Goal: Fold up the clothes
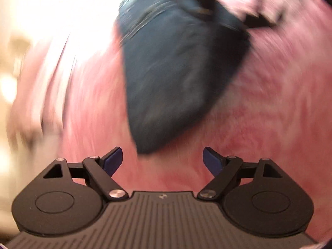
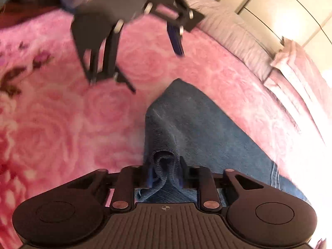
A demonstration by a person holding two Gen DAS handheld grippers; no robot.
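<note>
Blue denim garment (image 2: pixel 193 128), soft yet weighty, lies on a pink rose-patterned fleece blanket (image 2: pixel 62 124); right claw (image 2: pixel 165 174) pinches a bunched edge, left claw (image 1: pixel 162 161) spread and empty above its free corner, a good hold.

Pink rose-patterned blanket (image 2: pixel 62 114); pale cupboard doors (image 2: pixel 280 6)

Under my tongs the bed is covered by a fluffy pink blanket (image 2: pixel 62 124) printed with big roses. Straight on the blanket lie the blue jeans (image 2: pixel 197 124), a denim garment spread flat with one pointed corner reaching out over the pink pile (image 1: pixel 176 83). Along the blanket's far edge from the jeans runs a greyish-lilac quilted cover (image 2: pixel 234 31), and beside that cover a pale pink striped cloth (image 2: pixel 294 66) lies bunched at the bed's edge.
</note>
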